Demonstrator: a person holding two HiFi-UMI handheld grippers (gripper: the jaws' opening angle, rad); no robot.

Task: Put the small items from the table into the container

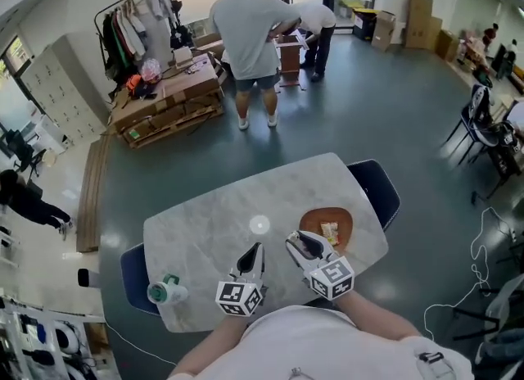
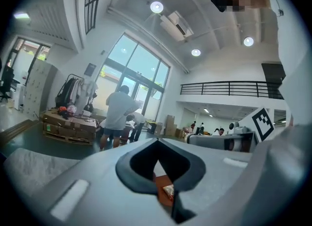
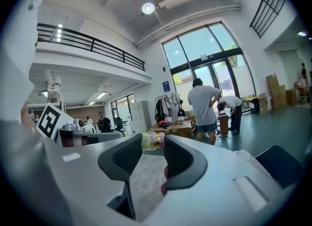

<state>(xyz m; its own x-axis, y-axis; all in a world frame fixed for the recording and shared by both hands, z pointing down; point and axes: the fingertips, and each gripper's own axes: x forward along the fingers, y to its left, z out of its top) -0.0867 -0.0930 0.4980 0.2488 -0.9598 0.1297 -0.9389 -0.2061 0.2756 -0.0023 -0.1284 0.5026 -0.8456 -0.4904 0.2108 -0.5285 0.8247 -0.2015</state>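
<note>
On the right part of the marble table point(image 1: 213, 223) stands a brown round container point(image 1: 315, 221) with a small wrapped snack point(image 1: 329, 232) in it. My right gripper point(image 1: 304, 245) hovers at the container's near left edge. In the right gripper view it point(image 3: 152, 141) is shut on a small clear yellow-and-pink packet point(image 3: 152, 141) held at the jaw tips. My left gripper point(image 1: 255, 254) is beside it over the table, its jaws shut on nothing. The left gripper point(image 2: 157, 143) view shows the container point(image 2: 160, 183) and the snack point(image 2: 168, 190) through the gap below its tips.
A green-capped bottle point(image 1: 166, 291) lies at the table's near left corner. Blue chairs stand at the right end point(image 1: 378, 188) and the left end point(image 1: 135, 276). Two people point(image 1: 250, 38) stand beyond the table, by a pallet of cardboard boxes point(image 1: 168, 100).
</note>
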